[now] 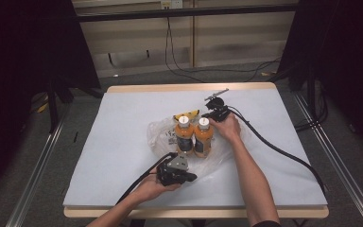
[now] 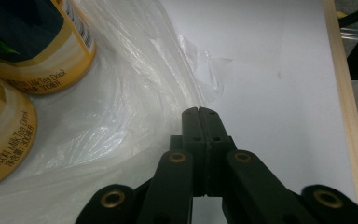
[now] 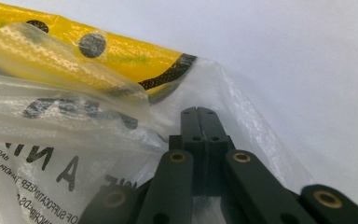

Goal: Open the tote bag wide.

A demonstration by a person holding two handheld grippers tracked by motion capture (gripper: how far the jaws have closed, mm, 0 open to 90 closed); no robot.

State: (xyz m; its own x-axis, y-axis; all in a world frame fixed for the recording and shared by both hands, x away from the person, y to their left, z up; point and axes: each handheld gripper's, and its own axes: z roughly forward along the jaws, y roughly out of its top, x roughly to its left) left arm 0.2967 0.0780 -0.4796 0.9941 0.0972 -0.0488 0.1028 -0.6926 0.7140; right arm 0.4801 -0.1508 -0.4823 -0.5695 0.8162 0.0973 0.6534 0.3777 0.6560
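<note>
Clear plastic film is what both of our claws are at: a crinkled plastic bag (image 1: 163, 135) lies near the middle of the counter (image 1: 123, 156), and we place everything else by that bag. Two orange bottles (image 1: 194, 135) with white caps stand upright and touching each other on the bag's middle, and a yellow packet (image 1: 187, 115) with black edging sits at the bag's far edge, partly under the film. Our left claw (image 1: 192, 177) rests at the bag's near edge, on the person's side of the bottles; in the left gripper view (image 2: 199, 112) its jaws are pressed flat together, clenched, with the tips at the film's edge, though we cannot tell whether any film is pinched. The two bottle bases stand on the film to the left in that view. Our right claw (image 1: 207, 115) is at the bag's far right edge, just beside the nearer bottle's cap; in the right gripper view (image 3: 198, 112) its jaws are likewise clenched shut, tips lying against the printed film just below the yellow packet, and we cannot tell whether film is caught between them.
</note>
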